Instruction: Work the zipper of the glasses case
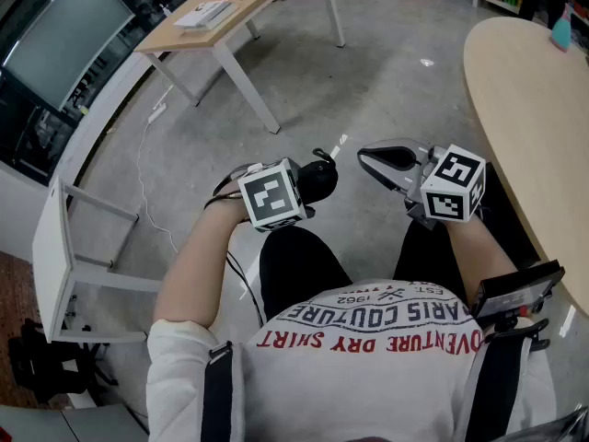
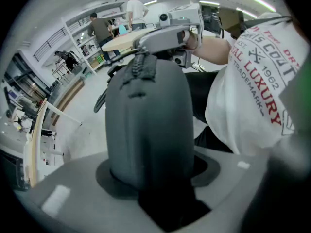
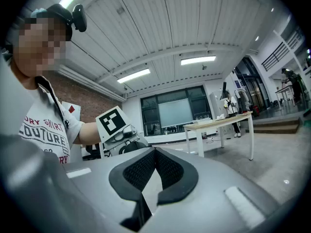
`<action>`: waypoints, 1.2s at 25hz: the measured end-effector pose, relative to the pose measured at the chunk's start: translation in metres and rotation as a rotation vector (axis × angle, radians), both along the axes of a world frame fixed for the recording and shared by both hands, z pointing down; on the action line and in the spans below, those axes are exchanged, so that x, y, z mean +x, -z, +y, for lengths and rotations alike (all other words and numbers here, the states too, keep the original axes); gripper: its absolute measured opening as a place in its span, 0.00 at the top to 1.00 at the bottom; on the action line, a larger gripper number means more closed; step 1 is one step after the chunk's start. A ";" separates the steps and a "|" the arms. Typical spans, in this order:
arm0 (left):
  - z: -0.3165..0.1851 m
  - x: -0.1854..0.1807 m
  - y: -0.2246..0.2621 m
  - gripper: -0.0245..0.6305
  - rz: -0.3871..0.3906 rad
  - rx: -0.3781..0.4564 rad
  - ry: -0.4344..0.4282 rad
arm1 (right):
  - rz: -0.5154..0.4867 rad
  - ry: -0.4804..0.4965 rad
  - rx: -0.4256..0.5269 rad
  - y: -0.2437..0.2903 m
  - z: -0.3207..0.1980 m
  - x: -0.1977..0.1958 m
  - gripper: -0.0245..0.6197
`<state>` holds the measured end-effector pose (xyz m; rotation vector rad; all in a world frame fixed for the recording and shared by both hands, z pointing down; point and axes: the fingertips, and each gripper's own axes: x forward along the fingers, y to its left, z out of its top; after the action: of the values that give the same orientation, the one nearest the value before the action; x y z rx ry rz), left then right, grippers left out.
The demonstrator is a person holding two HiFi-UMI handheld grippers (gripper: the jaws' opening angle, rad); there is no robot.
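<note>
Concrete floor (image 1: pixel 368 81), rectangular desk (image 1: pixel 184 33), rounded wooden table (image 1: pixel 529 118)

Dark grey glasses case (image 2: pixel 148 125) — rounded, zipper (image 2: pixel 141 69) along its far end — clamped in left tongs (image 2: pixel 153 188).

The grey floor (image 1: pixel 368 72) bears a wooden table (image 1: pixel 175 37) topped with white papers (image 1: pixel 204 14), and a trailing cable (image 1: pixel 141 159).

A mottled grey concrete floor (image 1: pixel 386 90) spreads below, with a rectangular light-wood table on white metal legs (image 1: pixel 225 21) standing well apart from a pale, round-ended wooden table (image 1: pixel 529 118) at the right edge. Overhead runs a white ribbed ceiling (image 3: pixel 194 23) with long strip lights (image 3: pixel 198 60), above a red-brown brick wall (image 3: pixel 95 101) and a dark-framed window wall (image 3: pixel 175 111).
</note>
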<state>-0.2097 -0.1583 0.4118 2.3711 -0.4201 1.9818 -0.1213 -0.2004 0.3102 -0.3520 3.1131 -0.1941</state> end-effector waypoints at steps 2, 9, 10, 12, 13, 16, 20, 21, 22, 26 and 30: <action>0.002 -0.002 -0.004 0.58 -0.056 -0.022 -0.030 | 0.007 0.008 0.002 -0.002 0.001 0.001 0.96; 0.014 -0.016 -0.011 0.58 -0.222 -0.105 -0.094 | -0.002 0.062 0.014 -0.004 0.010 0.001 0.96; 0.015 -0.017 -0.010 0.58 -0.240 -0.109 -0.101 | -0.006 0.070 0.018 -0.004 0.012 0.000 0.96; 0.015 -0.017 -0.006 0.58 -0.255 -0.110 -0.113 | -0.012 0.093 0.026 -0.002 0.017 -0.001 0.96; 0.015 -0.016 -0.005 0.58 -0.256 -0.108 -0.117 | -0.017 0.110 0.033 -0.001 0.021 -0.002 0.96; 0.015 -0.012 -0.002 0.58 -0.253 -0.104 -0.120 | -0.046 0.159 0.064 0.003 0.033 -0.003 0.96; 0.015 -0.004 -0.002 0.58 -0.239 -0.098 -0.134 | -0.089 0.202 0.100 0.005 0.046 -0.005 0.96; 0.014 -0.003 0.000 0.58 -0.239 -0.090 -0.138 | -0.097 0.214 0.103 0.006 0.048 -0.007 0.96; 0.013 -0.002 0.002 0.58 -0.236 -0.083 -0.141 | -0.108 0.226 0.106 0.008 0.051 -0.008 0.90; 0.013 0.002 0.006 0.58 -0.231 -0.071 -0.154 | -0.133 0.239 0.120 0.014 0.055 -0.009 0.81; 0.015 0.006 0.011 0.58 -0.223 -0.077 -0.162 | -0.102 0.227 0.189 0.015 0.059 -0.011 0.80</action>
<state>-0.2040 -0.1429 0.4010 2.2113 -0.1565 2.2976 -0.1323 -0.1410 0.2951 0.0146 3.0301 0.0809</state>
